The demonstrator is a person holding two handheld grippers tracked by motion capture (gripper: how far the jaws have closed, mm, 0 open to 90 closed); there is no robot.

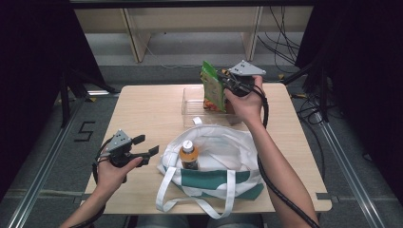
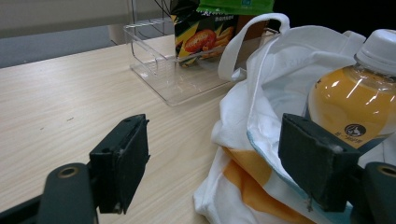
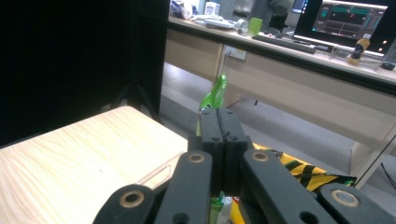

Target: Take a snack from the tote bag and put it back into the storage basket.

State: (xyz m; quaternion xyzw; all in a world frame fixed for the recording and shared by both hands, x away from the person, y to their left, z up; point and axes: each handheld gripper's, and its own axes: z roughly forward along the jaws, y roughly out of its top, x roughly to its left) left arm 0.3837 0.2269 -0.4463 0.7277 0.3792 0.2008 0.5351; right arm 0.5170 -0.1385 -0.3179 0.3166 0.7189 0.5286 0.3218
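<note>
My right gripper (image 1: 222, 77) is shut on the top edge of a green and yellow snack bag (image 1: 212, 88), which hangs upright over a clear plastic box (image 1: 190, 105) at the table's far middle. In the right gripper view the jaws (image 3: 218, 122) press together on the bag's green seal (image 3: 215, 93). A white and green tote bag (image 1: 209, 164) lies open near the front edge, with an orange drink bottle (image 1: 189, 155) standing in it. My left gripper (image 1: 147, 146) stands open just left of the tote, nothing between its pads (image 2: 122, 163). The bottle (image 2: 355, 102) is close beyond its right pad.
The wooden table (image 1: 142, 114) has bare room along its left half. The tote's white handles (image 1: 195, 202) trail over the front edge. Beyond the table stand a desk's legs and cables on the floor (image 1: 280, 28).
</note>
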